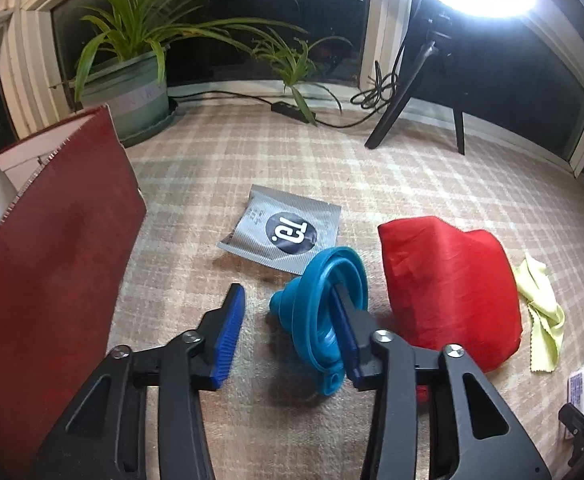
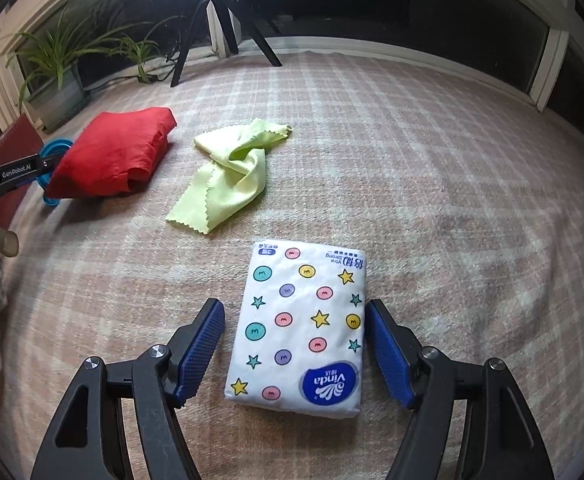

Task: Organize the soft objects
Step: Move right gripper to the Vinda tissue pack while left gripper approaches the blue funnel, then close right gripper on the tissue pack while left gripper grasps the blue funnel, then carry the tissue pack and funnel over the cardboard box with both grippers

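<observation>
In the left wrist view my left gripper (image 1: 288,316) is open; a teal collapsible funnel (image 1: 324,312) lies between its fingers, against the right finger (image 1: 348,332). A red folded cloth (image 1: 448,288) lies just right of it, a yellow-green cloth (image 1: 540,312) beyond, and a grey sachet (image 1: 284,228) ahead. In the right wrist view my right gripper (image 2: 294,344) is open, its fingers on either side of a white Vinda tissue pack (image 2: 300,328) on the plaid cover. The yellow-green cloth (image 2: 232,176) and red cloth (image 2: 112,152) lie farther off to the left.
A dark red box (image 1: 52,260) with a white inside stands open at the left. A potted plant (image 1: 132,80), a black cable (image 1: 292,112) and a tripod (image 1: 420,92) with a bright ring light stand along the window at the back.
</observation>
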